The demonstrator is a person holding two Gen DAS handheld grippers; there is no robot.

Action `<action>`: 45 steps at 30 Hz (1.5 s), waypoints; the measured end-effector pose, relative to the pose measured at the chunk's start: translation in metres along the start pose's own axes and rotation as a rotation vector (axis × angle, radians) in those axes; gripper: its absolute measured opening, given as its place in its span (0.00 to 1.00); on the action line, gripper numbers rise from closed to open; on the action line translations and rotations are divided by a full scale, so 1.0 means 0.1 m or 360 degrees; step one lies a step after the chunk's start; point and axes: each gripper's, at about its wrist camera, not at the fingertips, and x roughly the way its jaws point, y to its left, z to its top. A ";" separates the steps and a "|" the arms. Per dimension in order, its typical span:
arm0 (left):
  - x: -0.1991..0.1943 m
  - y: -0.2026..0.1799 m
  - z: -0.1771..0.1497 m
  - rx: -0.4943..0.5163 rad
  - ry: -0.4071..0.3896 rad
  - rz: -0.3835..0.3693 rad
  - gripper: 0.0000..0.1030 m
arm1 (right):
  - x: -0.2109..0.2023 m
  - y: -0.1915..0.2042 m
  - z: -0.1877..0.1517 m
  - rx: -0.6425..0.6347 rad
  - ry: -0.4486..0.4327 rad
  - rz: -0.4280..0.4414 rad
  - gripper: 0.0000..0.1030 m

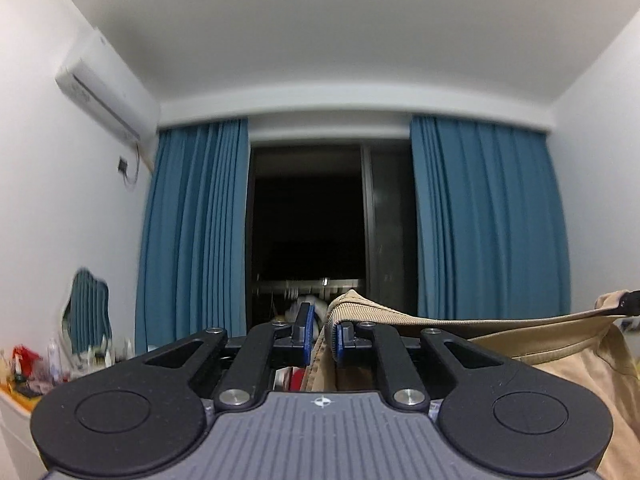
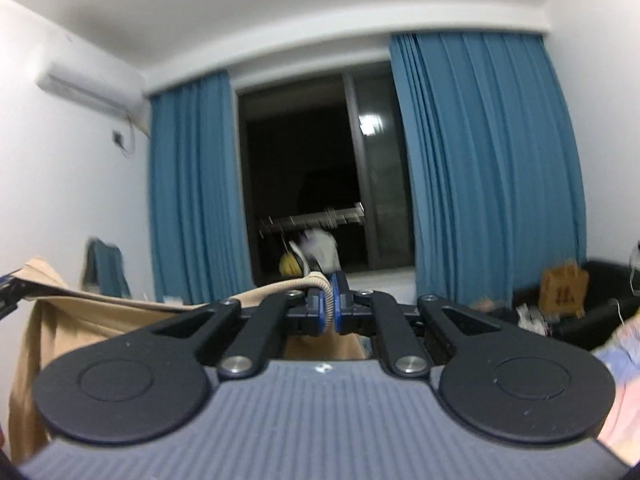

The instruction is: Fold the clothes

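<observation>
Blue curtains (image 1: 488,216) hung on both sides of a dark window (image 1: 308,216), with an air conditioner (image 1: 106,80) high on the left wall. A tan garment (image 1: 480,322) was stretched in the air between the 2 grippers, its body hanging below. The left gripper (image 1: 323,334) was clamped on one ribbed corner of its edge. The right gripper (image 2: 327,306) was pinched tight on the opposite ribbed corner (image 2: 320,280). A black sofa (image 2: 600,304) stood at the right.
</observation>
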 end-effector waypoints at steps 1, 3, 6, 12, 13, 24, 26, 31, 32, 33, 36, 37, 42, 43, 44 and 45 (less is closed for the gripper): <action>0.17 -0.03 -0.16 0.0008 0.0039 0.0003 0.12 | 0.18 -0.03 -0.10 0.0007 0.0040 -0.0015 0.07; 0.54 -0.04 -0.50 0.0004 0.0107 0.0010 0.13 | 0.61 -0.12 -0.36 0.0031 0.0135 -0.0044 0.07; 1.25 -0.09 -1.13 -0.0021 0.0219 0.0023 0.13 | 1.29 -0.27 -0.79 0.0047 0.0239 -0.0086 0.07; 2.98 -0.13 -2.81 -0.0059 0.0538 0.0054 0.13 | 2.79 -0.65 -2.00 0.0093 0.0479 -0.0163 0.07; 3.21 -0.14 -3.09 -0.0055 0.0598 0.0061 0.13 | 3.01 -0.68 -2.19 0.0084 0.0521 -0.0167 0.07; 4.69 0.14 -5.53 -0.0176 0.1197 -0.0052 0.13 | 4.46 -1.21 -3.95 0.0258 0.1089 -0.0234 0.07; 4.75 0.20 -5.55 -0.0154 0.1213 -0.0074 0.14 | 4.54 -1.28 -4.12 0.0313 0.1178 -0.0235 0.08; 4.67 0.21 -5.32 -0.0114 0.1230 -0.0072 0.43 | 4.52 -1.27 -4.16 0.0340 0.1253 -0.0197 0.10; 4.64 0.22 -5.23 -0.0127 0.1256 -0.0085 0.64 | 4.51 -1.26 -4.16 0.0333 0.1271 -0.0189 0.13; 4.62 0.24 -5.14 -0.0140 0.1282 -0.0098 0.85 | 4.52 -1.23 -4.14 0.0312 0.1295 -0.0180 0.16; 4.54 0.27 -4.89 -0.0163 0.1338 -0.0124 0.88 | 4.53 -1.19 -4.11 0.0265 0.1351 -0.0111 0.45; 4.52 0.28 -4.83 -0.0162 0.1344 -0.0127 0.89 | 4.52 -1.17 -4.08 0.0254 0.1366 -0.0086 0.53; 4.44 0.24 -4.56 -0.0123 0.1329 -0.0267 1.00 | 4.48 -1.12 -3.91 0.0253 0.1304 -0.0025 0.76; 4.40 0.25 -4.51 -0.0127 0.1320 -0.0296 1.00 | 4.46 -1.12 -3.89 0.0290 0.1292 -0.0005 0.76; 4.36 0.25 -4.45 -0.0132 0.1310 -0.0325 1.00 | 4.43 -1.13 -3.86 0.0330 0.1283 0.0010 0.76; 4.30 0.28 -4.39 -0.0152 0.1297 -0.0359 1.00 | 4.39 -1.13 -3.84 0.0371 0.1274 0.0023 0.76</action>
